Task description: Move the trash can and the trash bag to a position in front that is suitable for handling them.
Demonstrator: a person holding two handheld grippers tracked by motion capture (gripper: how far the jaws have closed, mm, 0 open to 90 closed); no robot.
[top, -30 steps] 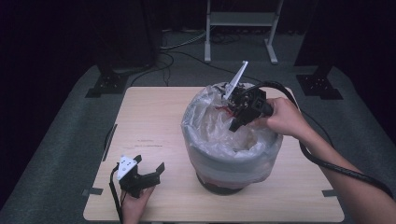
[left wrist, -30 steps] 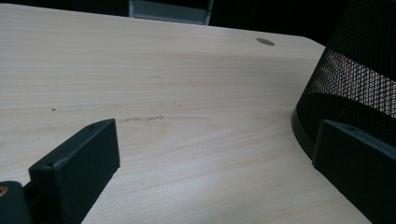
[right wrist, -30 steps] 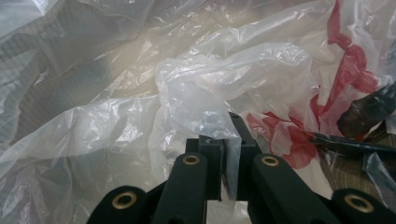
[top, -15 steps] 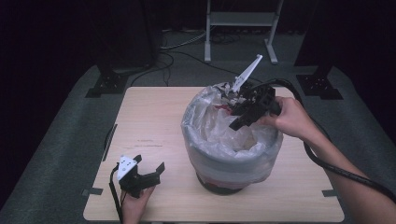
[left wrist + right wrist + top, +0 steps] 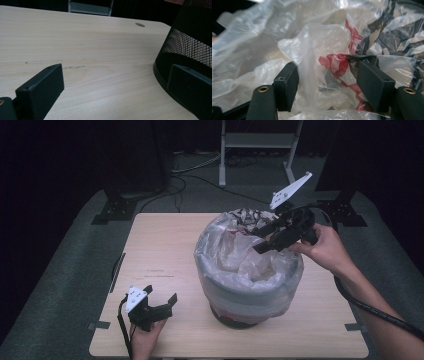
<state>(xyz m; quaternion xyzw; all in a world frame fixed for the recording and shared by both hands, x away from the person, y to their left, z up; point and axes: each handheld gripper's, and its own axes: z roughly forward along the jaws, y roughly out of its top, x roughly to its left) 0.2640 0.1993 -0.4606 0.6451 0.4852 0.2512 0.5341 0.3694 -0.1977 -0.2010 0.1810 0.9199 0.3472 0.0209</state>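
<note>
The right gripper (image 5: 260,239) is held over the far right rim of the bin (image 5: 248,307), its jaws just opened, a fold of the clear plastic bag (image 5: 235,255) loose between them. The left gripper (image 5: 167,304) is rested open on the table (image 5: 165,245), near left of the bin.

a dark lab or studio: bare wooden table (image 5: 165,245), floor cables (image 5: 200,175), stands (image 5: 115,207).

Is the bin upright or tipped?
Upright. The bin stands on its base on the table, plastic liner folded over its rim, mouth facing up.
</note>
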